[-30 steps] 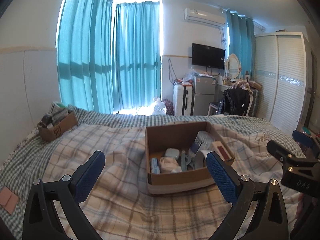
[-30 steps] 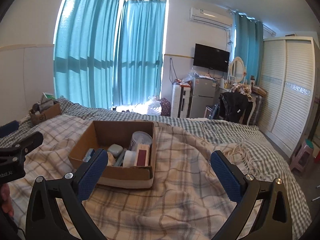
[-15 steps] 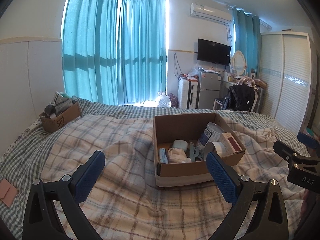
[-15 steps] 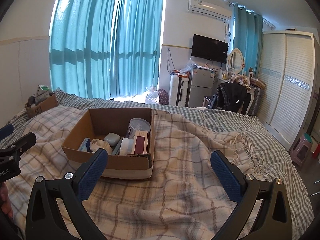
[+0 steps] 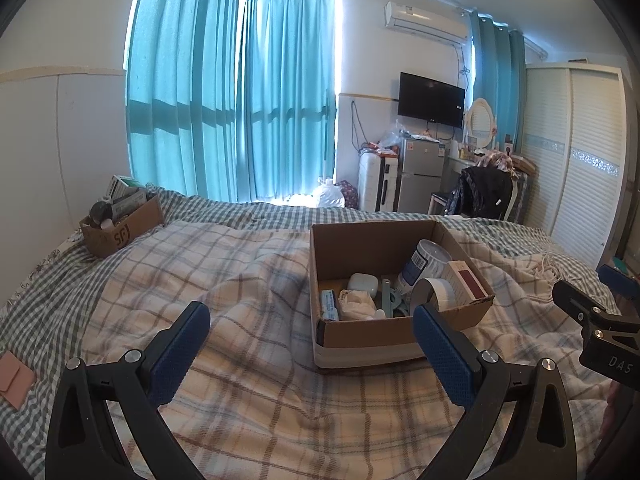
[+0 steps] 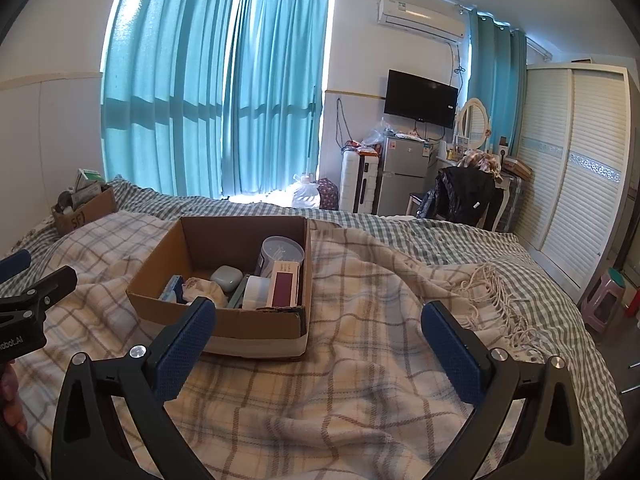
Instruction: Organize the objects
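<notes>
An open cardboard box [image 5: 372, 340] [image 6: 256, 326] sits on the plaid blanket on the bed. In it are a white tin [image 5: 426, 258], a roll of tape [image 5: 438, 292], a red and white carton [image 5: 466, 282], a white earbud case [image 5: 362, 284] and a crumpled cloth [image 5: 354, 306]. My left gripper [image 5: 310, 344] is open and empty, near the box's front left. My right gripper [image 6: 318, 342] is open and empty, near the box's front right corner. Each gripper also shows at the edge of the other's view.
A second small cardboard box [image 5: 120, 228] full of items sits at the bed's far left. A pink pouch [image 5: 14, 378] lies at the left edge. Blanket tassels [image 6: 496, 296] lie to the right. A wardrobe [image 6: 576, 176], fridge and chair stand beyond the bed.
Both grippers have moved nearer the box and tilted down a little; the box looks larger and lower. Both stay open and empty.
</notes>
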Motion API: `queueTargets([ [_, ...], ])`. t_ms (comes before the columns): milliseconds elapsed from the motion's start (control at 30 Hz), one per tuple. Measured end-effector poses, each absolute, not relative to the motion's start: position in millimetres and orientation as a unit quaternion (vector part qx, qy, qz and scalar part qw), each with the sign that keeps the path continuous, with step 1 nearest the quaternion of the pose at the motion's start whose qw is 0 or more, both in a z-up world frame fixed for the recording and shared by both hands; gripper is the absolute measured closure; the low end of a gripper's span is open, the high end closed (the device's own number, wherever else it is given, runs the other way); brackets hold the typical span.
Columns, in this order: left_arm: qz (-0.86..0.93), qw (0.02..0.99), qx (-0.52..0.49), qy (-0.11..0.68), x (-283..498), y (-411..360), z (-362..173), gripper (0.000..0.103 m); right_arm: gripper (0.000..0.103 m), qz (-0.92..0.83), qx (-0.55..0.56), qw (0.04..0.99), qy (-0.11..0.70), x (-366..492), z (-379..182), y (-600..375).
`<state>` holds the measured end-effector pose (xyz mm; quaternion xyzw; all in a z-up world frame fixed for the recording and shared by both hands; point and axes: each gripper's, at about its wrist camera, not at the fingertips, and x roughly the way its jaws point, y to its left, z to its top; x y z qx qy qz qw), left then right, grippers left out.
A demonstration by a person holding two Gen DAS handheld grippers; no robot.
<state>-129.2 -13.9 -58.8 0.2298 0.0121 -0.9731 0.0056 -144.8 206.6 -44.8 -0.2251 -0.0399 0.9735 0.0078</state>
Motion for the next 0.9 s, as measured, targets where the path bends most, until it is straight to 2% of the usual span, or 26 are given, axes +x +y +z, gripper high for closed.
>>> queueTargets([
  [900, -0.972, 0.005, 0.233, 0.008, -128.2, -12.1, -59.0, 0.0, 0.0, 0.973, -0.225, 0.006, -0.047, -144.6, -48.5, 204.8],
])
